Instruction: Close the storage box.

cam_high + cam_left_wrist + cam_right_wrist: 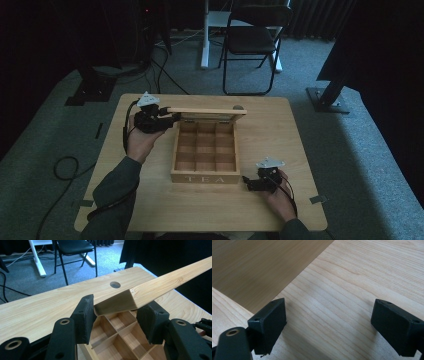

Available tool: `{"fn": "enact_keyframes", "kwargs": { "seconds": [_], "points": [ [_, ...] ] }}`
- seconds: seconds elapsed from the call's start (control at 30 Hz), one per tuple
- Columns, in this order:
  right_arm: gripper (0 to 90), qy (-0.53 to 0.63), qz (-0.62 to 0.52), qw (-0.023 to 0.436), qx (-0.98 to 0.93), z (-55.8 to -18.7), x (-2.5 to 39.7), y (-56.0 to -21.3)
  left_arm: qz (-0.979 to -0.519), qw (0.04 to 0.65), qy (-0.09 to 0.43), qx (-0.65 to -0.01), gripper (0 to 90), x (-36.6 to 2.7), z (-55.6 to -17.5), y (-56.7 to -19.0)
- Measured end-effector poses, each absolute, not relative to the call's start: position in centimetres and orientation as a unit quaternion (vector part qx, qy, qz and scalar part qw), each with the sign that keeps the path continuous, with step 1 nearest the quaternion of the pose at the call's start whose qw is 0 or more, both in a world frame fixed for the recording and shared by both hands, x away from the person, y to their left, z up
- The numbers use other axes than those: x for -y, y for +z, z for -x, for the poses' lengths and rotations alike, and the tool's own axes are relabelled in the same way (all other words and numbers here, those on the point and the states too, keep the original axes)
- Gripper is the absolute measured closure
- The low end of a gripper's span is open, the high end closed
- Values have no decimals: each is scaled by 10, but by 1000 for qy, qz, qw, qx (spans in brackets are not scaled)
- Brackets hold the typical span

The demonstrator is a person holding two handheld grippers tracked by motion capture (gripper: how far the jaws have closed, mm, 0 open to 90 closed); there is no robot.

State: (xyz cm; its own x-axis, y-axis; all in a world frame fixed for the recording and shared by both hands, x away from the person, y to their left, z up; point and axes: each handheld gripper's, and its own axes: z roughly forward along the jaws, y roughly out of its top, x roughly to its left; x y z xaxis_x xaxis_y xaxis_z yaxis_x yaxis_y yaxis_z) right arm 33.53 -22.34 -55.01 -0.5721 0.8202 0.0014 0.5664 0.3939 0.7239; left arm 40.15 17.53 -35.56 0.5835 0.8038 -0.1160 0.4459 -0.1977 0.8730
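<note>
In the high view, a wooden tea box (205,155) is seen at the middle of the table (280,130), its lid (207,111) raised and held at the left corner by the left gripper (170,119). Nine square compartments are laid bare, and all appear empty. The opening is therefore judged to be largely done; what is left seems to be swinging the lid fully back or letting it go. The right gripper (246,181) is held low, just beside the box's front right corner, apart from it.

In the left gripper view, the lid's corner (117,303) is caught between the two black fingers (83,317), which are closed against its end; the pale plank runs away from the fingertips to the upper right. Straight grain and a smooth, matt finish are shown on the wood. Below the fingers, thin partition walls (117,331) of the same wood cross at right angles. Beyond the fingertips, a round hole (115,285) is cut in the tabletop.

In the right gripper view, the blocky matt fingers (268,326) are spread wide with nothing between them. Pale, finely grained tabletop lies ahead of the fingertips, and a darker flat wooden face (262,267), probably the box's side, is seen beyond the left finger.
</note>
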Motion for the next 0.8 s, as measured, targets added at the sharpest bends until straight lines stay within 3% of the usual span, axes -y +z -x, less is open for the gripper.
{"fn": "enact_keyframes", "kwargs": {
  "seconds": [0.8],
  "points": [
    [126, 349, -426, 181, -815, -335, 223, -550, -748, 478, 180, -423, 443, -175, -385, -368]
  ]
}}
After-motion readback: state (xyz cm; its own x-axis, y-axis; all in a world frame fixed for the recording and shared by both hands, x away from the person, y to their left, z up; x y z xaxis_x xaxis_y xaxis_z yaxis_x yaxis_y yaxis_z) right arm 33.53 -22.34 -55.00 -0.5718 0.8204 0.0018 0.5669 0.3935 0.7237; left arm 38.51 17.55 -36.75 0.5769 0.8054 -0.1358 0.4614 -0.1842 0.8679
